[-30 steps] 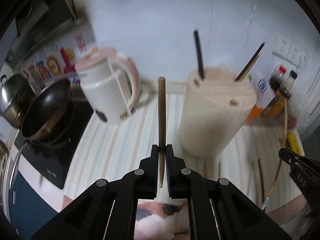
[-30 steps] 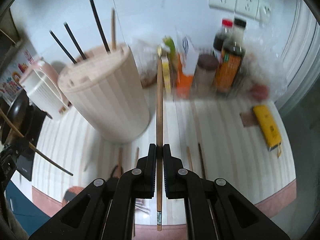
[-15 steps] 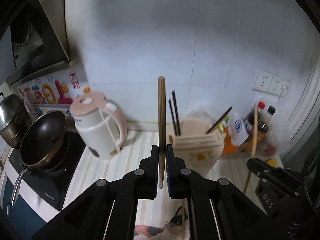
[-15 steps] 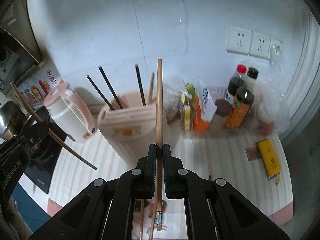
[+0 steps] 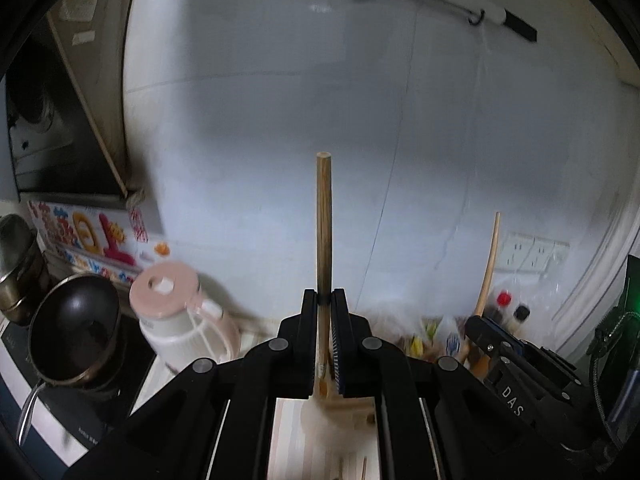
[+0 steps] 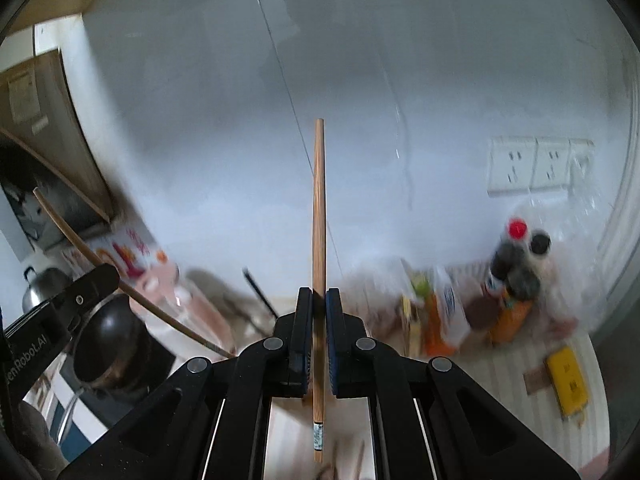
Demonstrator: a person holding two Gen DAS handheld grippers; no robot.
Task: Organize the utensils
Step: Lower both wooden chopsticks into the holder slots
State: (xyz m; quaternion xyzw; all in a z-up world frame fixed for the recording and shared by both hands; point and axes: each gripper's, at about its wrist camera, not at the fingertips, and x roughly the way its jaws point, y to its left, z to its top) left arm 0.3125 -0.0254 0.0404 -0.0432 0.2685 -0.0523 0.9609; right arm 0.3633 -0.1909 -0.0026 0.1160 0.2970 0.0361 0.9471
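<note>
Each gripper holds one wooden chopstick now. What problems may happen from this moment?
1. The left gripper pinches its wooden chopstick near the lower end, so the long free part may swing or slip.
2. The right gripper also holds a chopstick; the two sticks may knock each other, since the grippers are close together.
3. The bottles and the pink kettle stand nearby and might be hit.

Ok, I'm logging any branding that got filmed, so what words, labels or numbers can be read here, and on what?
"DAS": white letters on the right tool, seen from the left wrist.
"enRobot.AI": on the left tool, seen from the right wrist; its start is cut off.
Colourful poster characters: too blurred to read.
Bottle labels, yellow pack, stove print: too blurred or small.
</note>
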